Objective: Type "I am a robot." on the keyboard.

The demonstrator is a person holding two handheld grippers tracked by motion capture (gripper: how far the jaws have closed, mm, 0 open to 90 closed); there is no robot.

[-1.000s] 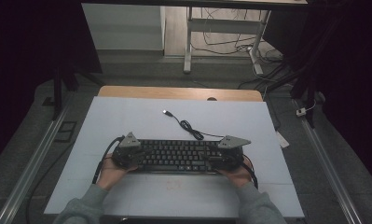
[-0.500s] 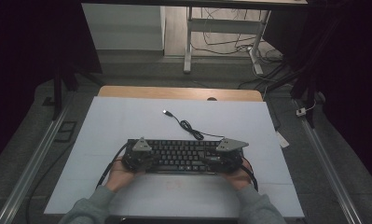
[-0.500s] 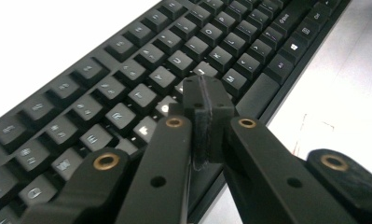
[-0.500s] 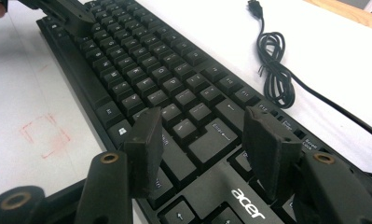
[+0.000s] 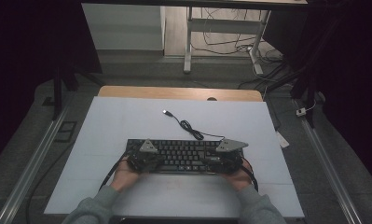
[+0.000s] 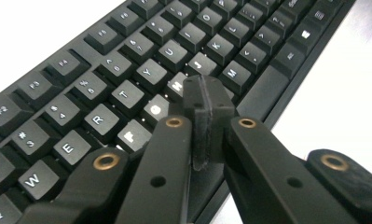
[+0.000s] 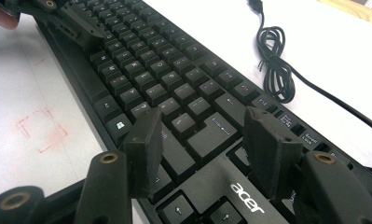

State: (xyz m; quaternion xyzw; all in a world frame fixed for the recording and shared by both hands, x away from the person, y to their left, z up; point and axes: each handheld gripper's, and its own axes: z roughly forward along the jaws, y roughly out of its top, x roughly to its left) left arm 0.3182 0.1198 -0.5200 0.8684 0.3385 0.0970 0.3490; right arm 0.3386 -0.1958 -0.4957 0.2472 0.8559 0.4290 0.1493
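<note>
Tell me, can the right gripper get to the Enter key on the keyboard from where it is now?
Probably yes. The right gripper hangs open just above the keyboard, and the Enter key lies between and just beyond its tips with nothing over it. The left gripper, shut, is far along the keys.

white mat (image 5: 127, 121) on table; wooden edge (image 5: 141, 91) beyond; desk legs (image 5: 187, 51), cables (image 5: 230, 44) on floor.

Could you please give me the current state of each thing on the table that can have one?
keyboard: flat on the table, keys up
keyboard cable: loosely coiled, plug end lying unplugged
left tool: shut, tip over the keys
right tool: open, above the keys
</note>
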